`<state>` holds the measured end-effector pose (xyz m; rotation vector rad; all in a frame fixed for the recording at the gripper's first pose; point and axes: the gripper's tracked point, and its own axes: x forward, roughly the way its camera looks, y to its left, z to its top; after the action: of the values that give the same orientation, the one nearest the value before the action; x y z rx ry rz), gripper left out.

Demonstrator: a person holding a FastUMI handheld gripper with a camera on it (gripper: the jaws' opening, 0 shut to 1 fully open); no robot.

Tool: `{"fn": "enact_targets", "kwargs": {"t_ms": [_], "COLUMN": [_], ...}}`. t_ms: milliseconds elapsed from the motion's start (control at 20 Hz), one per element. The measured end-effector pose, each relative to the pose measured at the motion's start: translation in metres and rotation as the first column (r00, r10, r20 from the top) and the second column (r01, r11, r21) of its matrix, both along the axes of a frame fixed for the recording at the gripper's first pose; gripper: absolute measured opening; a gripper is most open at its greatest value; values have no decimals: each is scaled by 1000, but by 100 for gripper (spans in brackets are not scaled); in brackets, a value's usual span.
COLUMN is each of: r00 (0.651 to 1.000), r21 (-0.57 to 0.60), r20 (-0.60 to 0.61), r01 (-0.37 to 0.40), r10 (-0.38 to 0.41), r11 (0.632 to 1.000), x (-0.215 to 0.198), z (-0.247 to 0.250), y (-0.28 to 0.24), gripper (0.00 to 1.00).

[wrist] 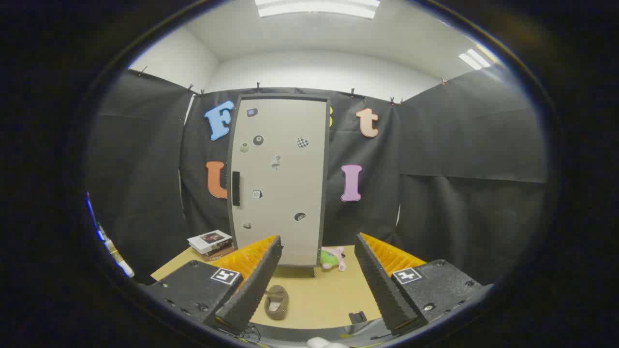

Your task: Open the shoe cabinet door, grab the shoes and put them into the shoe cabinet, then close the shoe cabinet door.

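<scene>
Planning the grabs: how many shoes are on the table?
1. The shoe lies on the table between the open gripper's fingers, in front of the closed cabinet. A second may be hidden behind the fingers.

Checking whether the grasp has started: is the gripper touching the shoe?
Apart. The gripper view shows the gripper open, with the shoe lying on the table between its fingers, clear of both.

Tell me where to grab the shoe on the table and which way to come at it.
Grip the brown shoe across its sides near the opening, which faces up at the end nearer the gripper. It lies flat on the table with its length pointing toward the closed cabinet, so come from above. The gripper is open, with the shoe by its left finger.
</scene>
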<state>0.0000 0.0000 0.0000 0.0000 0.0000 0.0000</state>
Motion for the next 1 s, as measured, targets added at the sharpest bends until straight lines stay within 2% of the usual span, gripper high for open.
{"fn": "enact_targets", "kwargs": {"t_ms": [650, 1000], "r00": [1000, 1000], "r21": [-14, 7], "r20": [-2, -18], "r01": [-25, -5], "r10": [25, 5], "r11": [1000, 1000], "x": [-3, 39], "z": [-3, -9], "y": [22, 45], "gripper": [100, 100]}}
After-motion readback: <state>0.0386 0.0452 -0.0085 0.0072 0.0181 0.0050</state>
